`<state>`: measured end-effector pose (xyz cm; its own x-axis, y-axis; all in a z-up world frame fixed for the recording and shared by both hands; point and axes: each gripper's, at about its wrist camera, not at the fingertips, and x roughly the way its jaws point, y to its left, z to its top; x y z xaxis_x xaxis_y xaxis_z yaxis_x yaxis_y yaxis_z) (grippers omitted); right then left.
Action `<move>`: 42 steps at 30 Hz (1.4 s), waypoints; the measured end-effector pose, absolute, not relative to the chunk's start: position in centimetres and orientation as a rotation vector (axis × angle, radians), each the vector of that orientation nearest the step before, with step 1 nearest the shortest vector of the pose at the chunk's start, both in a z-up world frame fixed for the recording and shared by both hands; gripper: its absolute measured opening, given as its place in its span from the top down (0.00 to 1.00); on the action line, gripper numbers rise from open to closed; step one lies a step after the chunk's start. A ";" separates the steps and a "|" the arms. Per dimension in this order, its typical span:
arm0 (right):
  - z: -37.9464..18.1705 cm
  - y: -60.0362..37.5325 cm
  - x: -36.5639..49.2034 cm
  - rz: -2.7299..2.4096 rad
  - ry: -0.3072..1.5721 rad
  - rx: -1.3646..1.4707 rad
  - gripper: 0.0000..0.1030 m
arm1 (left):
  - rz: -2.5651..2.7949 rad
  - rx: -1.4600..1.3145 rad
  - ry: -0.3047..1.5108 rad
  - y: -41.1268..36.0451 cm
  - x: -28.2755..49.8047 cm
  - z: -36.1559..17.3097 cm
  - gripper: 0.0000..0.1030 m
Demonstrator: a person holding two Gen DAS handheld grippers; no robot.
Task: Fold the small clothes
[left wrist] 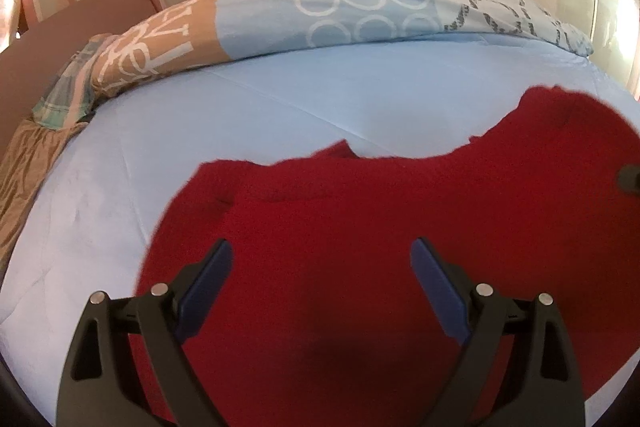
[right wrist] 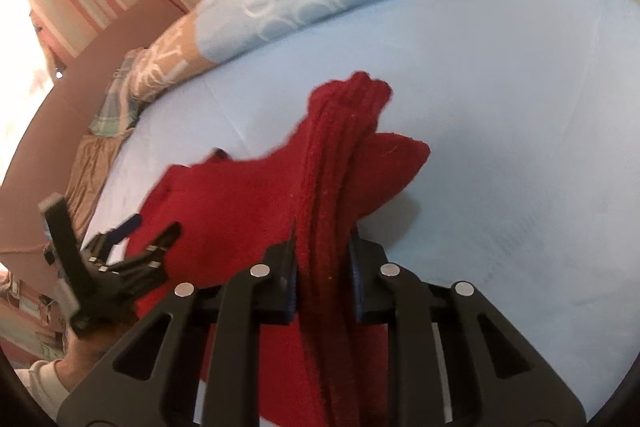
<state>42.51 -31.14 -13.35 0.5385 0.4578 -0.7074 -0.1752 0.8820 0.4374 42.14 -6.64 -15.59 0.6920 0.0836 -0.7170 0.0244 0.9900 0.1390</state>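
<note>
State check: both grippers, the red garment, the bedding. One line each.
left gripper: open, jaws spread above the red cloth, gripping nothing
right gripper: shut on a bunched fold of the cloth
red garment: partly spread on the bed, one edge gathered and lifted
blue sheet: flat, lightly creased
patterned duvet: pushed into a roll along the far side

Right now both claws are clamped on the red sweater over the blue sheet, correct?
Only the right claw is clamped on the red sweater. The left wrist view shows the left claw open above it, fingers spread, gripping nothing. It does lie over the blue sheet.
</note>
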 end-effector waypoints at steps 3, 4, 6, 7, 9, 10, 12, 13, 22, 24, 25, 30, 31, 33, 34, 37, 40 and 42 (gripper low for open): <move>-10.5 -28.3 42.5 0.403 0.915 0.305 0.81 | 0.042 0.119 0.792 -5.1 41.9 -14.6 0.12; -9.3 -26.7 42.4 0.406 0.910 0.289 0.81 | 0.044 0.114 0.790 -4.5 41.8 -14.3 0.12; -7.8 -23.8 42.5 0.412 0.918 0.282 0.81 | 0.053 0.102 0.779 -3.2 41.6 -13.7 0.12; -7.5 -22.6 42.6 0.412 0.925 0.284 0.81 | 0.063 0.089 0.769 -2.0 41.4 -13.3 0.12; -7.1 -19.0 43.0 0.393 0.946 0.249 0.81 | 0.079 0.053 0.762 0.3 40.9 -12.7 0.12; -7.1 -17.9 43.1 0.384 0.952 0.237 0.81 | 0.087 0.039 0.759 1.5 40.6 -12.5 0.12; -7.4 -13.6 43.2 0.357 0.977 0.217 0.82 | 0.107 0.024 0.752 4.0 40.0 -12.2 0.12; -7.6 -11.9 43.1 0.346 0.982 0.211 0.82 | 0.114 0.021 0.749 5.0 39.7 -12.0 0.12; -13.2 1.6 42.8 0.225 0.987 0.138 0.83 | 0.201 0.016 0.741 15.0 36.7 -11.7 0.12; -14.3 3.4 42.6 0.191 0.978 0.117 0.83 | 0.228 0.017 0.744 17.2 36.1 -11.9 0.12; -14.7 3.9 42.6 0.177 0.973 0.105 0.83 | 0.240 0.016 0.744 18.2 35.9 -12.0 0.12; -16.5 6.4 42.5 0.097 0.947 0.026 0.82 | 0.282 -0.001 0.765 22.1 34.6 -12.9 0.12; -16.7 6.8 42.3 0.083 0.942 -0.006 0.77 | 0.287 -0.002 0.769 22.6 34.4 -13.1 0.12; -16.4 7.2 41.9 0.097 0.942 -0.026 0.69 | 0.293 -0.006 0.772 22.9 34.1 -13.2 0.12; -16.0 7.2 41.6 0.114 0.945 -0.018 0.58 | 0.293 -0.011 0.771 22.8 34.2 -13.1 0.12; -12.9 6.3 40.2 0.218 0.919 0.066 0.19 | 0.281 -0.037 0.763 22.4 34.1 -12.3 0.12; -8.1 3.0 38.2 0.288 0.826 0.149 0.15 | 0.260 -0.036 0.750 21.2 34.1 -11.1 0.12; -5.2 -0.7 37.0 0.291 0.749 0.182 0.10 | 0.238 -0.028 0.738 19.7 34.0 -10.2 0.12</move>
<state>37.01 -0.74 -5.17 0.6948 0.3234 -0.6424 -0.1949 0.9444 0.2647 33.96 19.70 -10.18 0.7145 0.2050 -0.6689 -0.2246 0.9727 0.0583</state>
